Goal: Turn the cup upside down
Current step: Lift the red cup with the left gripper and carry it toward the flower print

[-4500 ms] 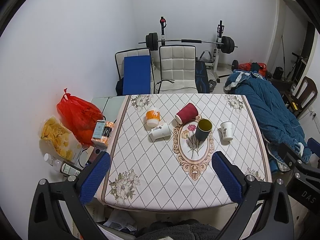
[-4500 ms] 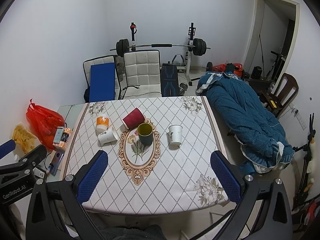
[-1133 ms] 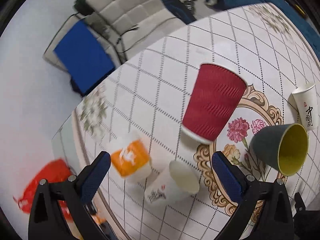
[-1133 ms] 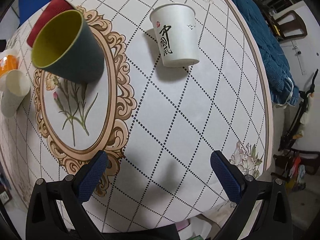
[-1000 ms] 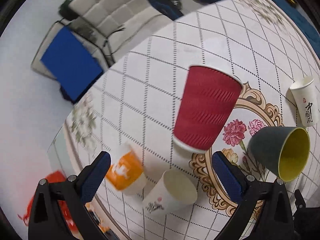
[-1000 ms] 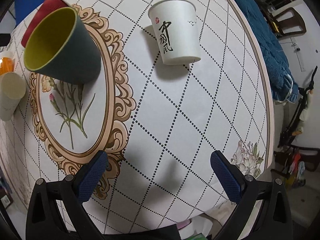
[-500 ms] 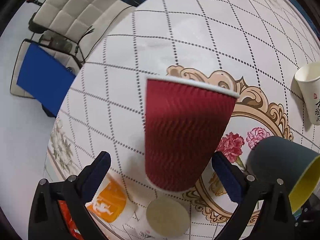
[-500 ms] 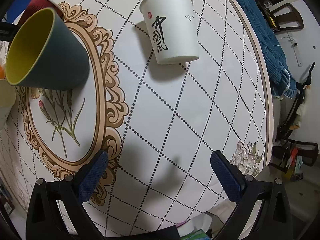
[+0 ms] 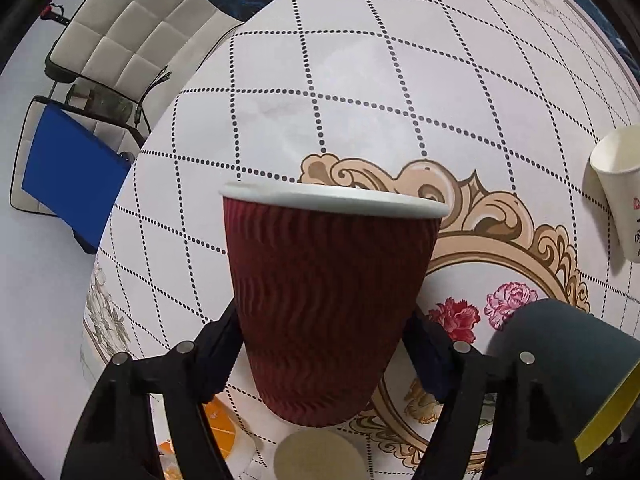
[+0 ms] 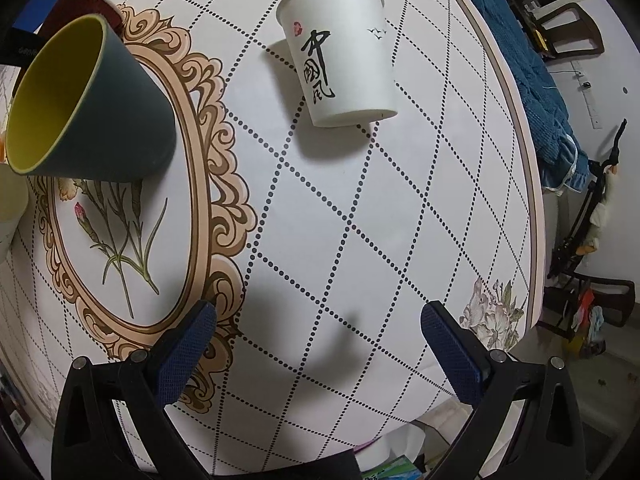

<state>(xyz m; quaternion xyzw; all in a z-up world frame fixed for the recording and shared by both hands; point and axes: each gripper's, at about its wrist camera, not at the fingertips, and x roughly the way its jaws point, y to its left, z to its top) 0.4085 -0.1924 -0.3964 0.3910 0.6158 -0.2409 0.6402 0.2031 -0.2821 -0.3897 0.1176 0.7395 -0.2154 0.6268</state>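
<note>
A dark red ribbed paper cup (image 9: pixel 328 312) with a white rim fills the left wrist view, rim pointing away from me. My left gripper (image 9: pixel 324 344) has its fingers pressed against both sides of the cup near its base. The cup's edge also shows at the top left of the right wrist view (image 10: pixel 82 4). My right gripper (image 10: pixel 320 336) is open and empty above the tablecloth (image 10: pixel 360 208), below a white paper cup with black characters (image 10: pixel 340 52).
A dark grey cup with yellow inside (image 10: pixel 88 108) stands on the oval flower print, also at lower right in the left wrist view (image 9: pixel 568 376). A small white cup (image 9: pixel 320 456) and an orange cup (image 9: pixel 220 424) sit below the red one. Chairs (image 9: pixel 132 20) stand behind the table.
My left gripper has moved in on the red cup and closed on its sides. My right gripper has drifted slightly closer to the table, still open.
</note>
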